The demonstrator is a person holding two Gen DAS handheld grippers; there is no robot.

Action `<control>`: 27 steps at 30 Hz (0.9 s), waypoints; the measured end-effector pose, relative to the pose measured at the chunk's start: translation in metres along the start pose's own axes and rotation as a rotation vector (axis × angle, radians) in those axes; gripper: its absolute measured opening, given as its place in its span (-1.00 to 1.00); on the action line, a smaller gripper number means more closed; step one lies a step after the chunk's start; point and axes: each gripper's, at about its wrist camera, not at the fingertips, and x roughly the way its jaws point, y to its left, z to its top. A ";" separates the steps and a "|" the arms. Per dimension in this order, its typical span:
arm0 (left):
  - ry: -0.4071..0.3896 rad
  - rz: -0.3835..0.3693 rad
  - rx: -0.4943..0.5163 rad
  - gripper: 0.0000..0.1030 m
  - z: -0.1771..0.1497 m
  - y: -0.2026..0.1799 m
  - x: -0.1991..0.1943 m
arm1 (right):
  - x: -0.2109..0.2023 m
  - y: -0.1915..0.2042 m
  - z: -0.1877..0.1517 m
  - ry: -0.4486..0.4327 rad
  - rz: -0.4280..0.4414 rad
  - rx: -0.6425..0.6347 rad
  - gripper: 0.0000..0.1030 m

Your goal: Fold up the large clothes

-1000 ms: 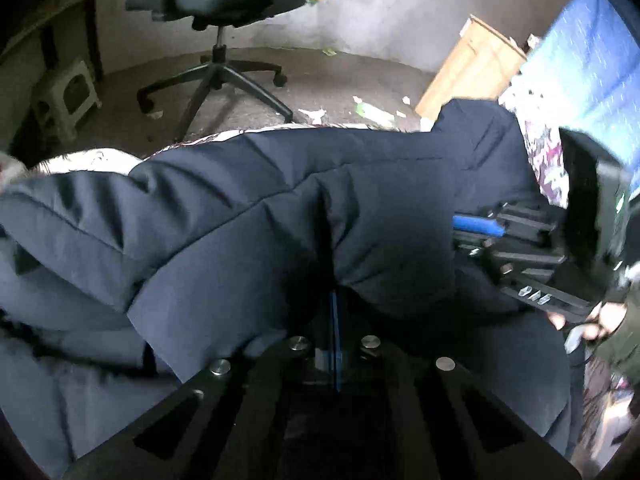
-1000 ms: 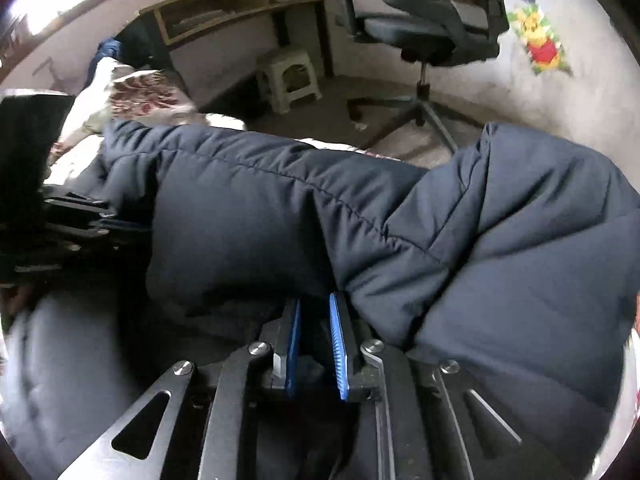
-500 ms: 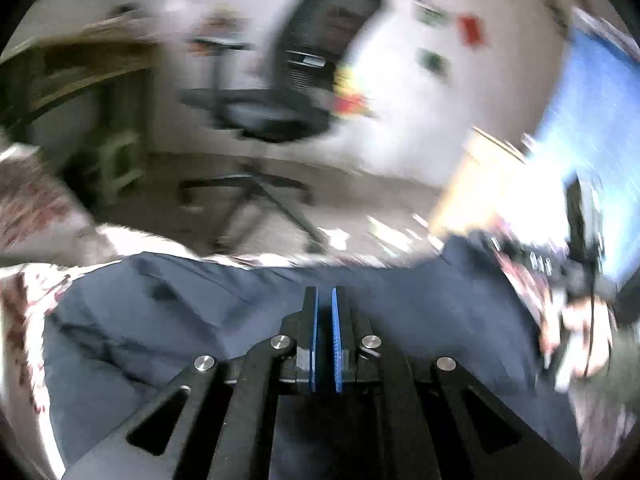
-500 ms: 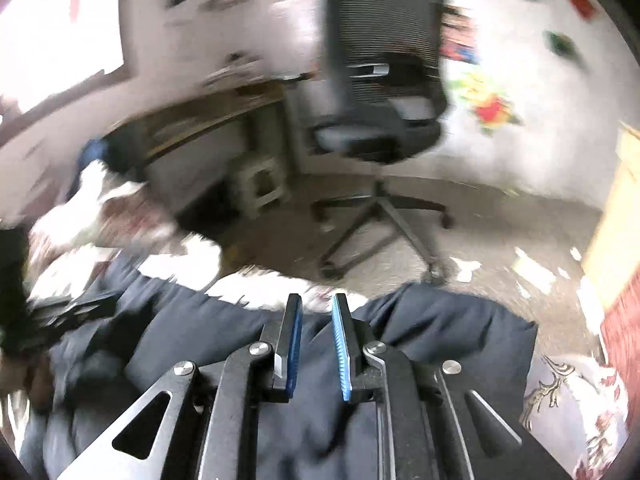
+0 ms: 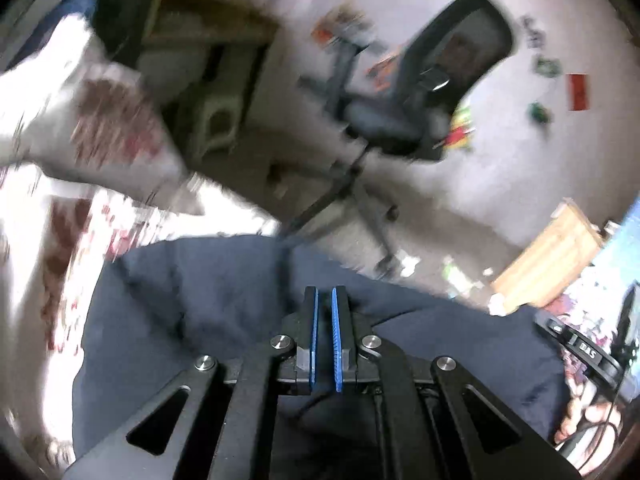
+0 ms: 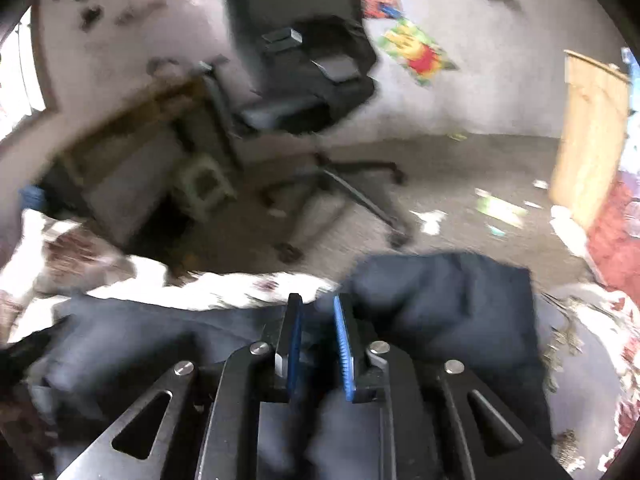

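Jacket (image 5: 224, 304), the dark navy puffy one, is lying spread over a floral-print bed (image 5: 80, 240), bunched up with a fold of it humped toward the far right in the right wrist view. Both tools hover above it with nothing in them. Left hand-held gripper (image 5: 324, 340) has its 2 blue pads nearly together, only a thin slit between them, no fabric caught. Right hand-held gripper (image 6: 318, 344) has just been opening, with a clear gap and nothing between the pads. My guess is they're up off the cloth to pick the next grab spot. Office chair (image 6: 304, 92) and a small stool (image 6: 204, 184) sit on the floor beyond the bed.
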 end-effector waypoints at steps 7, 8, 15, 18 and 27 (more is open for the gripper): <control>0.163 -0.281 0.244 -0.90 -0.002 -0.059 0.012 | 0.002 0.057 -0.003 0.123 0.293 -0.199 -0.67; 0.216 -0.287 0.281 -0.90 -0.008 -0.062 0.017 | 0.004 0.063 -0.007 0.148 0.297 -0.234 -0.67; 0.492 -0.258 0.454 -0.91 -0.073 -0.058 0.037 | 0.019 0.063 -0.058 0.362 0.271 -0.384 -0.66; 0.500 -0.222 0.425 -0.93 -0.080 -0.055 0.046 | 0.027 0.062 -0.071 0.342 0.227 -0.368 -0.68; 0.465 -0.239 0.377 -0.93 -0.092 -0.046 0.035 | 0.029 0.054 -0.089 0.237 0.207 -0.344 -0.69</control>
